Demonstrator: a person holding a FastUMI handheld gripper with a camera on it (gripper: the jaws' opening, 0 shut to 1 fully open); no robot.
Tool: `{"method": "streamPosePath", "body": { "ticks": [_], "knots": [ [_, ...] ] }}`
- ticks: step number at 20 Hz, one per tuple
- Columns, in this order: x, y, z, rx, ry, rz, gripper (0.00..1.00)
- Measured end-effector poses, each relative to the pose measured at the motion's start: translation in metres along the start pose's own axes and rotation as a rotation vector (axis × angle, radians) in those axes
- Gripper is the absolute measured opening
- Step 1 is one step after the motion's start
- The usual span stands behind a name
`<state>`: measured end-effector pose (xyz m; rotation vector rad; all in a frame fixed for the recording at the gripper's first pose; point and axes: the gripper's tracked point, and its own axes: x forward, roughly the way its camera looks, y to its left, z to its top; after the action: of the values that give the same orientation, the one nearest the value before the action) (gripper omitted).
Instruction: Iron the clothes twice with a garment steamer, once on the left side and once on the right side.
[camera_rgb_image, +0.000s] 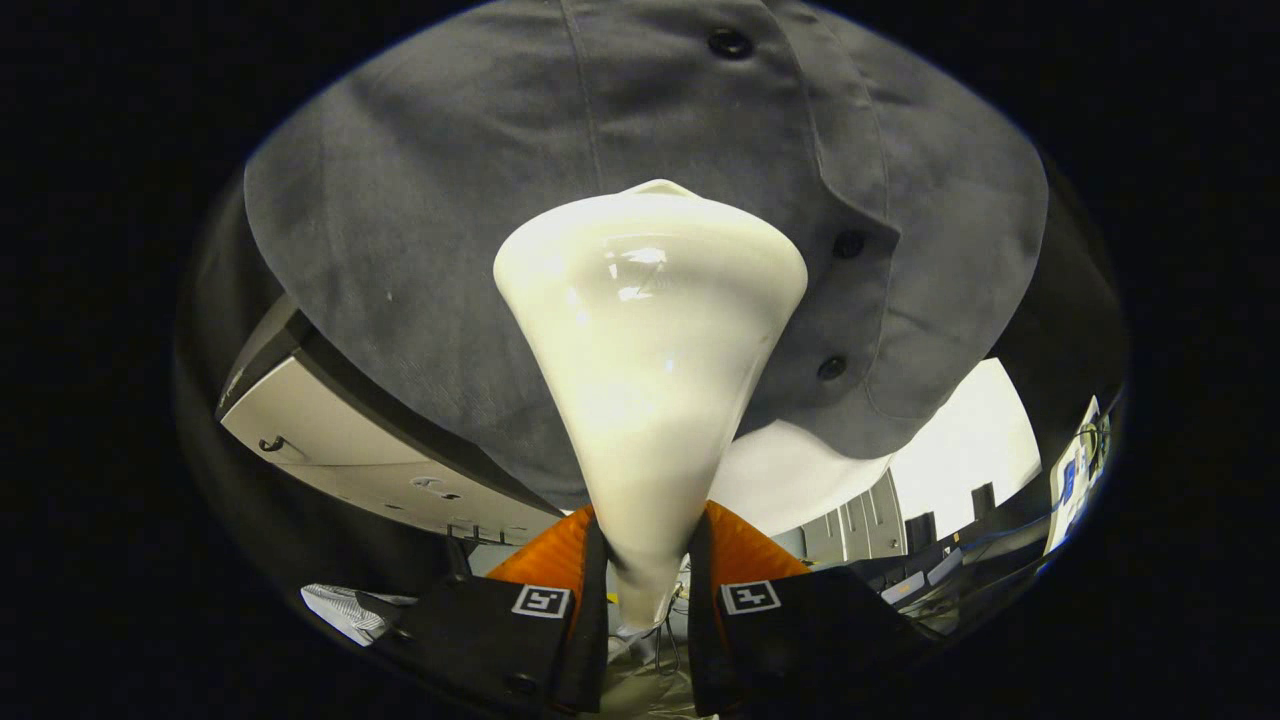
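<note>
Gripper (646, 590) fingers clamped on both sides of narrow neck of white garment steamer (648, 340), no free gap between. Steamer head pressed to grey shirt (420, 230), blocking all room ahead. Open space below shirt hem, toward beige table (330, 440) and white wall (960, 450).

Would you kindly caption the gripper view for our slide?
Hand-held gripper shut on glossy white garment steamer, its head against a grey buttoned shirt.

Office-like lab: monitor (1075, 470), cabinets (850, 525)
</note>
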<state>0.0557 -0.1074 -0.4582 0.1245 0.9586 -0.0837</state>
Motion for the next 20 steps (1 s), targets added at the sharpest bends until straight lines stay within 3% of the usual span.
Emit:
{"method": "streamPosePath", "body": {
  "ticks": [15, 20],
  "knots": [
    [0.048, -0.028, -0.072, 0.039, 0.143, -0.029, 0.41],
    [0.037, -0.025, -0.062, 0.054, 0.118, -0.026, 0.41]
  ]
}}
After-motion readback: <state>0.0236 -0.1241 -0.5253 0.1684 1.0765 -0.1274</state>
